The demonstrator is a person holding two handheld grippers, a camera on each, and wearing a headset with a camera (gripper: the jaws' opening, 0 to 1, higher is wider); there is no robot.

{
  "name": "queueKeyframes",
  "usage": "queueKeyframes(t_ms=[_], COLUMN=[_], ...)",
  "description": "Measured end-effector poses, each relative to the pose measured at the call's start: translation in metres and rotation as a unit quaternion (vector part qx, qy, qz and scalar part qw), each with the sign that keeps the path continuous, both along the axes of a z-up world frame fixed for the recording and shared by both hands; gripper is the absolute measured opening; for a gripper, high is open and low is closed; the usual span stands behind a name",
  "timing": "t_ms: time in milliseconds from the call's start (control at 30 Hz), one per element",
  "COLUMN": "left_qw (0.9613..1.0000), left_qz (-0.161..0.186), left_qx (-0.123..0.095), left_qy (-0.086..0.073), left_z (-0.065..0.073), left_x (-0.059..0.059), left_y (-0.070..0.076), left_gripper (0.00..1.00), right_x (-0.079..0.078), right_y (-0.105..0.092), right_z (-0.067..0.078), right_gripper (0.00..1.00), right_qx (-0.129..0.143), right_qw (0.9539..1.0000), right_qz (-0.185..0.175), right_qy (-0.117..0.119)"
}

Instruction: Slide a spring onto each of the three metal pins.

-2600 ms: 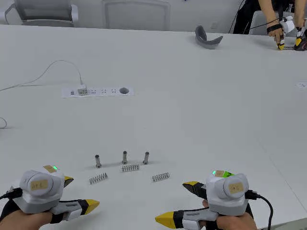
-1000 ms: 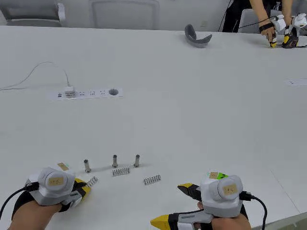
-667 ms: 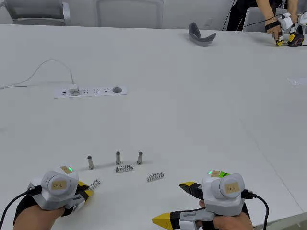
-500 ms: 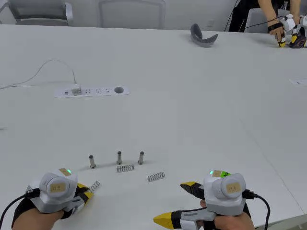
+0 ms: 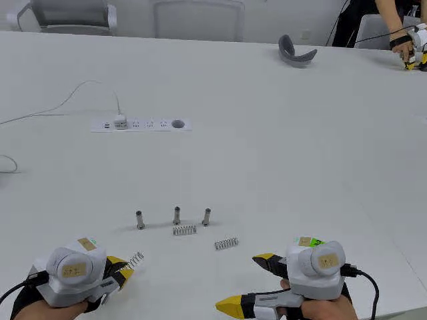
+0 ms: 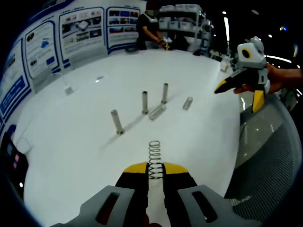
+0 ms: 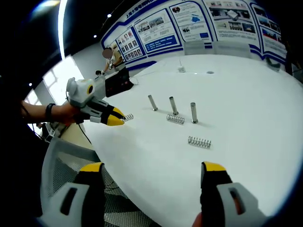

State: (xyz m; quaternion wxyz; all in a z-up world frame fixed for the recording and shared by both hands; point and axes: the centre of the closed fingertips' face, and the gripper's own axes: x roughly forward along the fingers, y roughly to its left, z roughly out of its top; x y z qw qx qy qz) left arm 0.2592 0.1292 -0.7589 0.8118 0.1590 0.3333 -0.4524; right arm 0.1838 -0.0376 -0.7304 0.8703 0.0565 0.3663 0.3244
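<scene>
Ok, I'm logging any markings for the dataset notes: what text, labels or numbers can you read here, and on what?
Tan sticker on the left tool: handwritten marks, too small to read.
Second tan sticker on the right tool: also unreadable.
Wall posters: blue headings and print, too blurred to read.
No text can be read outright.

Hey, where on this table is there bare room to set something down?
Bare table runs wide between the power strip and the pins, and all right of them. Crowded: the near edge, with the pins, two loose springs, the left tongs shut on a spring, and the open right tongs.
</scene>
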Motion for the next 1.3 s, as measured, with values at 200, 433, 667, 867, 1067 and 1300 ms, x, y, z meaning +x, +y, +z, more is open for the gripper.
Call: queueKeyframes(t_ms=[200,433,667,867,1067,1300], left_qw=[0.9998,0.9991,0.9979,0.9972,0.9961,0.9947], left_qz=[0.0,-0.004,-0.018,-0.027,-0.044,-0.064], left_qx=[-0.01,-0.018,-0.017,-0.024,-0.029,-0.035], left_qy=[-0.018,-0.037,-0.06,-0.066,-0.071,-0.073], left_z=[0.023,0.046,0.063,0.072,0.078,0.083], left_x=[-0.006,-0.008,-0.005,-0.005,-0.008,-0.013], left_y=[0.001,0.001,-0.004,-0.011,-0.023,-0.038], left_gripper=[0.11,0.11,0.11,0.11,0.1,0.1], right_x=[0.003,0.009,0.015,0.024,0.037,0.049], right_y=[0.005,0.011,0.019,0.025,0.035,0.049], right_z=[0.002,0.005,0.015,0.026,0.041,0.06], right_gripper=[0.84,0.84,0.8,0.75,0.69,0.59], right_qx=[0.008,0.017,0.051,0.074,0.101,0.152], right_qw=[1.0,0.9998,0.9986,0.9972,0.9947,0.988], right_qz=[0.006,0.014,0.013,0.009,0.012,0.012], right_qy=[-0.001,-0.002,0.0,-0.007,-0.017,-0.025])
